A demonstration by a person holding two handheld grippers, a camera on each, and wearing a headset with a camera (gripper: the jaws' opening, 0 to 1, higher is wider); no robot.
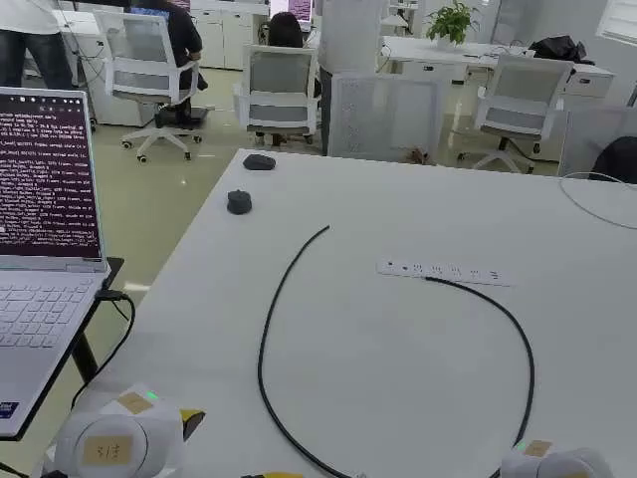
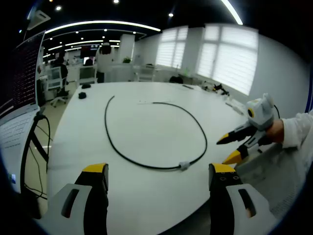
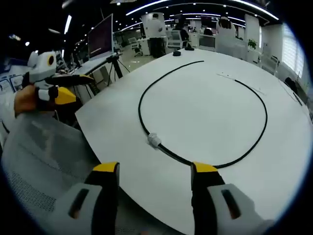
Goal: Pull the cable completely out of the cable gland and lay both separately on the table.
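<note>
- Long black cable (image 1: 264,339) lies in an open loop on the white table (image 1: 398,368), threaded through the small grey plastic cable gland (image 2: 184,165).
- The gland rests on the table near its front edge.
- Left gripper (image 2: 159,169): yellow-tipped jaws wide apart, gripping nothing, held just off the table's front edge.
- Right gripper (image 3: 155,168): jaws likewise spread and empty, off the table's front edge.

Grey left hand-held gripper (image 2: 159,169), yellow-tipped jaws; white sleeve (image 2: 299,129).
</note>
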